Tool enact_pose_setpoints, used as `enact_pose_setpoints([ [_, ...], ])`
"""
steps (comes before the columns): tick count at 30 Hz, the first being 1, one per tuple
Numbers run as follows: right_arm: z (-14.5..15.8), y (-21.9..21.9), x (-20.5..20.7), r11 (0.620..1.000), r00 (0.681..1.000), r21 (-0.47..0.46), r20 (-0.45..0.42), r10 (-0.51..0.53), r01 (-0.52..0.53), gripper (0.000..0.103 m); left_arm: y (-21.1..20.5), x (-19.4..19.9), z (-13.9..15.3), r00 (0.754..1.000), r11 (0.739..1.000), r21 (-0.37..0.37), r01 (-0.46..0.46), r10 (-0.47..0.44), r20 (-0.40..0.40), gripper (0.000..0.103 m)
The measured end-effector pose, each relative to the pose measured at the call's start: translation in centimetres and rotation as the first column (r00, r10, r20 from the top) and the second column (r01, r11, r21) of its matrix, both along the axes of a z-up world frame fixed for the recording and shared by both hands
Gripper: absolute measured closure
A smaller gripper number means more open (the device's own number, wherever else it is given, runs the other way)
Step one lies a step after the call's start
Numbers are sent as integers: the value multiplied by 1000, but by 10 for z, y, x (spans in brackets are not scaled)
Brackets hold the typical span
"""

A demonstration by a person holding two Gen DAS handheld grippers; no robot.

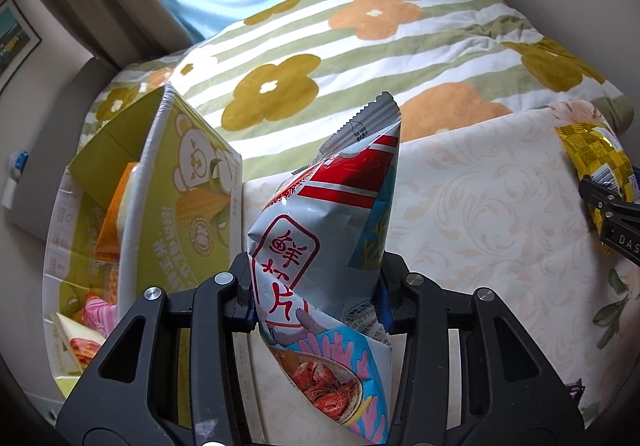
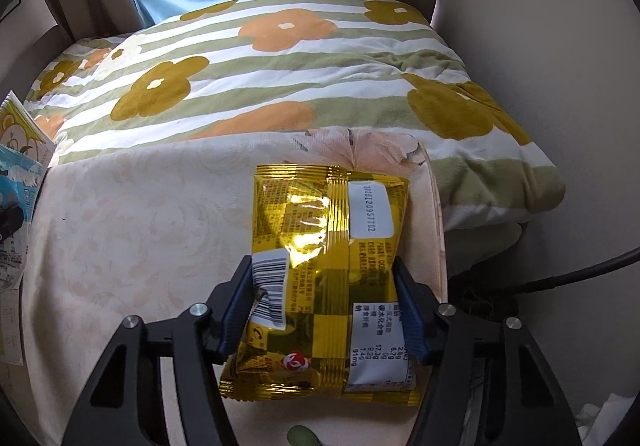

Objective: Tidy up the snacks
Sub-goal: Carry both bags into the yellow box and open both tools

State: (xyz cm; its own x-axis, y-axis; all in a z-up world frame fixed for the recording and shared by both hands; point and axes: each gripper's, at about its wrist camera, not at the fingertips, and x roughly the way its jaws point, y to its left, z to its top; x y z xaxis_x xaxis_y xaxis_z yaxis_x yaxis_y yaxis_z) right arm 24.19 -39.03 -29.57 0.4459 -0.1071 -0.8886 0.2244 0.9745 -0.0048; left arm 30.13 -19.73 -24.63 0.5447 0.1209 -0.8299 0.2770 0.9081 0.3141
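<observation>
Box [image 1: 192, 182] contents half-hidden — edge-cropped.

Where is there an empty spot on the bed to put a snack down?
The cream sheet is bare between the grey shrimp bag in the left gripper and the gold bag in the right gripper. The flowered quilt behind is bare too. The green box on the left is crowded with packets.
</observation>
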Motion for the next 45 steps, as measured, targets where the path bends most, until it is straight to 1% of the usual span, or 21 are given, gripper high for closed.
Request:
enact_pose_setpoints([
  [2,12,4,-2,1000,1000,-1,23,11,-11,44,0,-5,9,1000,1000,-12,-5,5,6,64],
  [5,34,12,-6,999,997,-1,63,38,-38,44,2,-16,30,999,999,-42,-17,18,34,64],
  [8,62,24,-10,997,991,-1,105,81,-82,44,5,-29,59,996,997,-76,-31,37,76,64],
  [9,72,29,-11,995,988,-3,119,98,-99,44,7,-35,70,994,995,-90,-35,45,104,64],
  [13,114,53,-13,984,969,3,174,173,-177,44,18,-54,112,982,989,-136,-65,88,166,64],
  [16,144,74,-12,970,947,10,217,237,-245,44,31,-67,143,969,983,-158,-96,129,209,64],
  [19,170,97,-10,949,918,17,261,299,-314,44,50,-74,168,957,972,-189,-137,179,229,64],
  [24,201,140,-2,910,870,43,314,380,-412,44,93,-81,204,929,956,-216,-198,254,269,64],
  [27,215,172,3,889,842,39,341,418,-457,44,124,-79,218,913,946,-233,-227,290,288,64],
  [30,225,201,9,871,820,42,362,444,-490,44,157,-71,225,904,939,-236,-251,314,291,64],
  [33,232,234,18,855,803,44,371,467,-517,44,189,-58,223,906,933,-243,-266,329,269,64],
  [37,227,274,35,836,795,63,356,491,-544,43,230,-37,207,912,920,-257,-297,353,208,64],
  [40,218,295,50,834,802,79,336,494,-546,43,256,-17,184,921,913,-257,-315,360,149,64],
  [43,206,311,63,840,818,99,314,482,-533,44,276,1,158,934,912,-260,-316,347,83,64],
  [45,198,318,69,843,828,113,294,477,-526,43,283,8,144,943,916,-266,-300,327,67,58],
])
